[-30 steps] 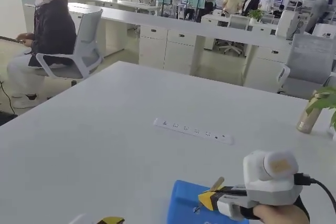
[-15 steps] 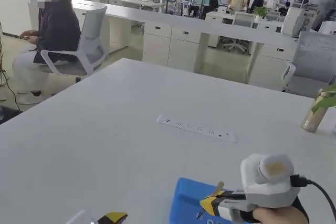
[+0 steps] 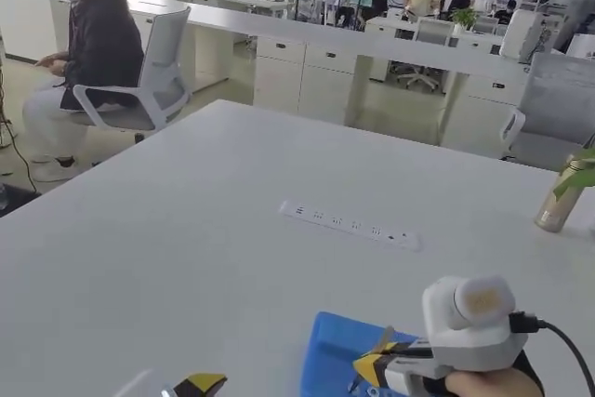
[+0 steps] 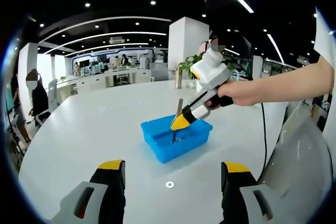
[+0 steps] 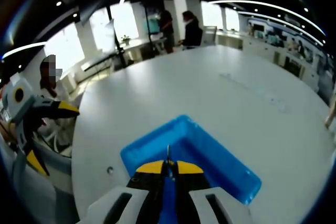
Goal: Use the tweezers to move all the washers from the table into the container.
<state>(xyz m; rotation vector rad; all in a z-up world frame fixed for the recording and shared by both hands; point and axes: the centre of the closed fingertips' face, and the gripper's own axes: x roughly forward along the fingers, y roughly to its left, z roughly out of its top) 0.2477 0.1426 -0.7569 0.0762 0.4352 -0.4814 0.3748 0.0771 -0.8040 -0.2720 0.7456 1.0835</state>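
1. Since a second ago the whole head view has shifted, which is the headset moving. Measured against the container point(image 3: 325, 346), the right gripper point(image 3: 367, 366) has sunk slightly towards it.
2. On the left, the left gripper point(image 4: 172, 167) hangs low over the table point(image 4: 94, 129) with its jaws spread wide and nothing between them.
3. One washer point(image 4: 169, 184) lies flat on the table just ahead of those jaws, on the near side of the container and apart from it. This is the piece not yet moved.
4. The blue container sits in the middle of the table, and the tweezers point(image 4: 174, 134) point down into it. Whether their tips carry a washer is too small to tell.
5. On the right, the right gripper is clamped on the tweezers, with its jaws pressed together around them.
6. Risks, as a judgement:
   - The washer is thin and flat, so the tweezer tips may skate over it or flick it away.
   - The tweezers could twist in the jaws under side load, spoiling the aim.
   - A careless lift could catch the container wall and shove it.
   - The idle left gripper is close enough to knock the washer.
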